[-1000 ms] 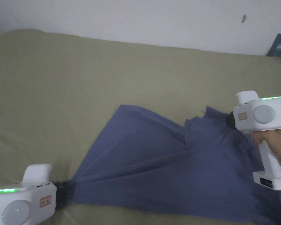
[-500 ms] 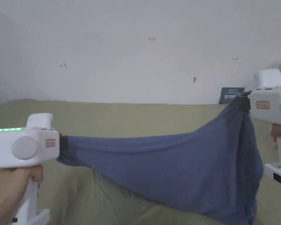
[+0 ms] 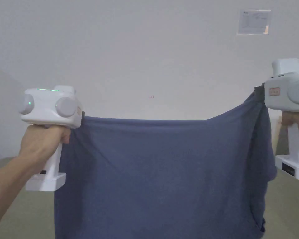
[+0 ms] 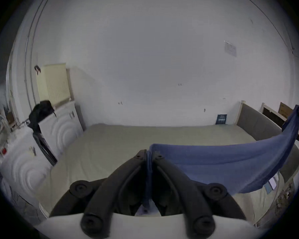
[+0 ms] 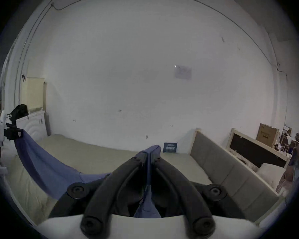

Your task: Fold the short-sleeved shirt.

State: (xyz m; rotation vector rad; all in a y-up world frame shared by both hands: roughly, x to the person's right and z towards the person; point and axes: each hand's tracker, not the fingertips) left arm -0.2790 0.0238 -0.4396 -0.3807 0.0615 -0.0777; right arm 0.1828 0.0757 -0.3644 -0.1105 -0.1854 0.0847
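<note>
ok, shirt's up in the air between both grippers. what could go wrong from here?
1. Each gripper, left and right, pinches only a narrow edge of the shirt; a tug could slip it out.
2. The right gripper sits higher in the head view, so the top edge slopes and the shirt might land skewed on the bed.
3. Cloth bunches below the right gripper; that fold may get laid in.

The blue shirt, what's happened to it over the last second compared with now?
The blue shirt went from lying spread on the bed to hanging in the air as a flat sheet. The left gripper and the right gripper both rose, the left one catching up nearer the right one's height. Unchanged: each gripper stays clamped on its own part of the shirt's upper edge.
</note>
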